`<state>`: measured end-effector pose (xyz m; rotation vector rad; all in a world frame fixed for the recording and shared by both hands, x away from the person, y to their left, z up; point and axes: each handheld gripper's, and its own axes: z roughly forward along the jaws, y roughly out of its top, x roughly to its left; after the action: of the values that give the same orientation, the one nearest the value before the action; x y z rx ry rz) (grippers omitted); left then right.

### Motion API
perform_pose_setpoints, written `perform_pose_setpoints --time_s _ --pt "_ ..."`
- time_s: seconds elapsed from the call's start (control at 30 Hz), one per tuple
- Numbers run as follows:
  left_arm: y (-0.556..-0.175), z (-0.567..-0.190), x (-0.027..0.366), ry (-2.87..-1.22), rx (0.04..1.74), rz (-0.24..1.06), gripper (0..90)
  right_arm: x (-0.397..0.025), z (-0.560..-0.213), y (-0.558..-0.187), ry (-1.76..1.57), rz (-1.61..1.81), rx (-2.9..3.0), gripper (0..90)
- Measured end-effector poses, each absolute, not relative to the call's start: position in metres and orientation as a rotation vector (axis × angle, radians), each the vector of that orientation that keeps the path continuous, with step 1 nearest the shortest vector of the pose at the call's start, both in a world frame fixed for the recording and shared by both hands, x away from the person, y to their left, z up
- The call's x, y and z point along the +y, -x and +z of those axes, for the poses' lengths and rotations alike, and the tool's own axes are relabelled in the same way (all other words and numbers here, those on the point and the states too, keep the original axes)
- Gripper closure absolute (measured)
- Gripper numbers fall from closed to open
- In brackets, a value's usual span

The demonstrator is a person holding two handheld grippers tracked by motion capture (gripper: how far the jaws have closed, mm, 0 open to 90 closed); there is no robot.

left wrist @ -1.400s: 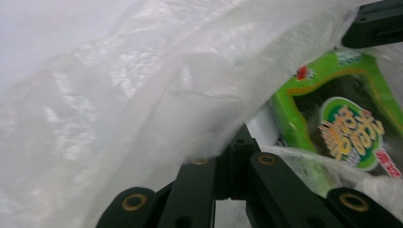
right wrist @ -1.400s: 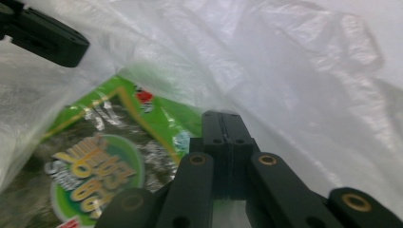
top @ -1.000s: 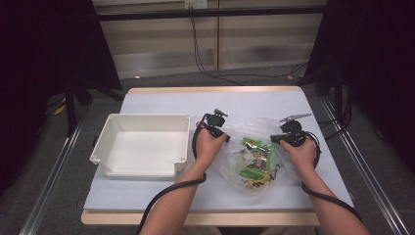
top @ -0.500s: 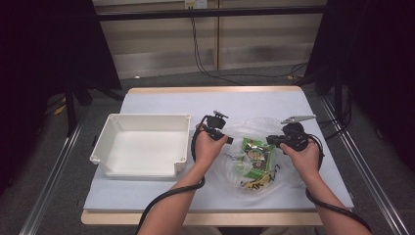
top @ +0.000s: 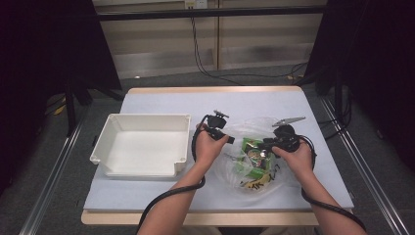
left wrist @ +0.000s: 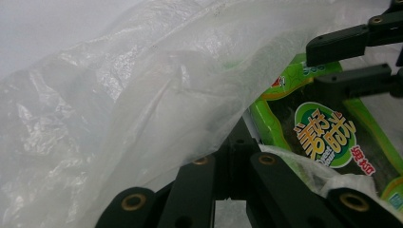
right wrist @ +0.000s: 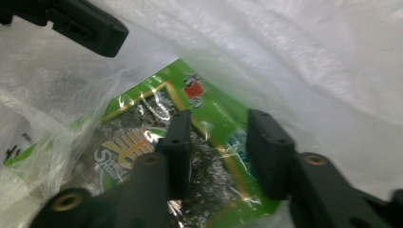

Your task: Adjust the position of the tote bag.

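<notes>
your right gripper (top: 268, 143) has slid left and a little nearer since a second ago, from the far right edge of the clear plastic bag (top: 254, 161) to well inside its mouth, while your left gripper (top: 226, 139) has hardly shifted at the bag's left rim. in the high view the bag lies on the right half of the table (top: 161, 100), crumpled and spread open between your two hands, with the white tray (top: 141, 145) well apart to its left and bare inside. your left gripper's jaws are pinched together on a fold of the bag's film: in the left gripper view the two black jaws meet at the middle and the plastic (left wrist: 142, 109) drapes up and over them. your right gripper (right wrist: 218, 152) stands with its jaws narrowly parted, gripping nothing; in the right gripper view they hover just over the green snack packet (right wrist: 190, 142) that lies inside the bag, one jaw on each side of the packet's gold stripe, and whether they touch the wrapper cannot be told. the same green snack packet (left wrist: 328, 137) shows in the left gripper view, under the raised film, with your right gripper's jaws reaching in from the upper right. near the bottom of the bag, in the high view, lies a yellow and black packet (top: 257, 182), too small to read. a grey three-cornered plate (top: 289, 120) juts out to the far right of your right hand (top: 296, 157).
</notes>
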<state>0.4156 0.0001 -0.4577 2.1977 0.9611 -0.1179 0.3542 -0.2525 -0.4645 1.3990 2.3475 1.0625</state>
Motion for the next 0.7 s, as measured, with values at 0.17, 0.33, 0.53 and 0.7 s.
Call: perform_pose_setpoints --time_s 0.17,0.33,0.53,0.7 --pt "-0.412 -0.460 0.002 -2.206 0.962 -0.120 90.0 -0.250 -0.459 -0.358 -1.406 1.037 2.350 54.5" --pt "-0.411 -0.459 0.003 -2.181 0.985 -0.126 90.0 -0.255 -0.457 -0.357 -1.394 0.989 2.339 53.6" --pt "-0.412 -0.460 0.005 -2.203 0.963 -0.130 90.0 -0.263 -0.471 -0.356 -1.446 1.003 2.350 59.7" --pt "-0.411 -0.459 0.006 -2.194 0.962 -0.138 90.0 -0.263 -0.471 -0.355 -1.411 1.097 2.389 86.3"
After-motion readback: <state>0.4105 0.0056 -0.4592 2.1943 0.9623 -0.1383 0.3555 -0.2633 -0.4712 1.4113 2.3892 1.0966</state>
